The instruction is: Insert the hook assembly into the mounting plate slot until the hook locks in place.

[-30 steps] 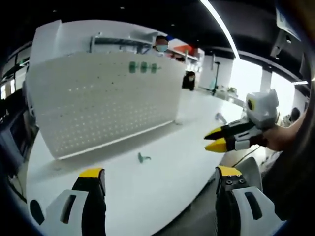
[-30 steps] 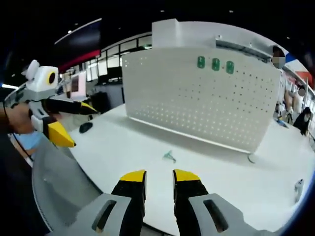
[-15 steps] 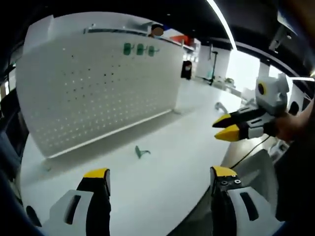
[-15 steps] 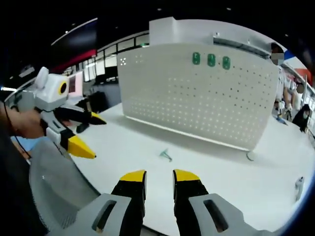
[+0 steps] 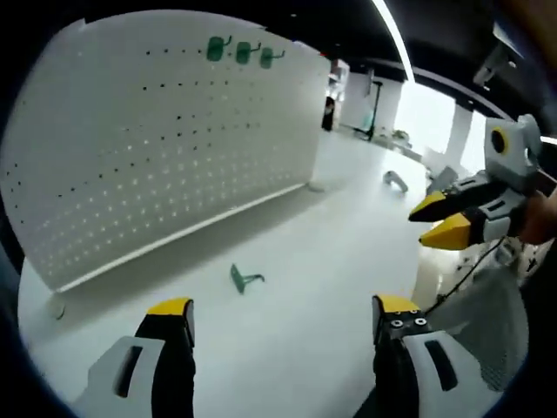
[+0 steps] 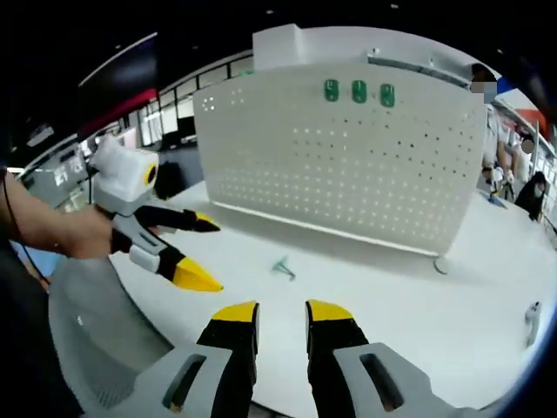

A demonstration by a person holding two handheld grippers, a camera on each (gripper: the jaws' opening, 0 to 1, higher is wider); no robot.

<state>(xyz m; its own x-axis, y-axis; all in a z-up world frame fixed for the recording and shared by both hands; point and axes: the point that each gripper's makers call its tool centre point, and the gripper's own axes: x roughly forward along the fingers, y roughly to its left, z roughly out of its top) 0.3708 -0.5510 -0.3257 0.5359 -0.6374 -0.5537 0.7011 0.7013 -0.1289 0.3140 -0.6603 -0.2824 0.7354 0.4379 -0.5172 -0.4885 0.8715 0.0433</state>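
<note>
The left gripper (image 5: 277,315) hovers above the white counter (image 5: 331,261) with its jaws spread wide and nothing between them. The green hook assembly (image 5: 244,279) lies loose on the counter ahead of this gripper, between the lines of its two jaws and short of the mounting plate (image 5: 157,148). The mounting plate, a white perforated panel, stands upright on the counter beyond the hook assembly. Three green hooks (image 5: 239,50) hang in a row near its top edge.

The right gripper (image 6: 281,318) hovers over the near counter edge with its jaws set narrow and empty. The hook assembly lies ahead of it. A hand (image 6: 61,231) holds the left gripper to its left.
</note>
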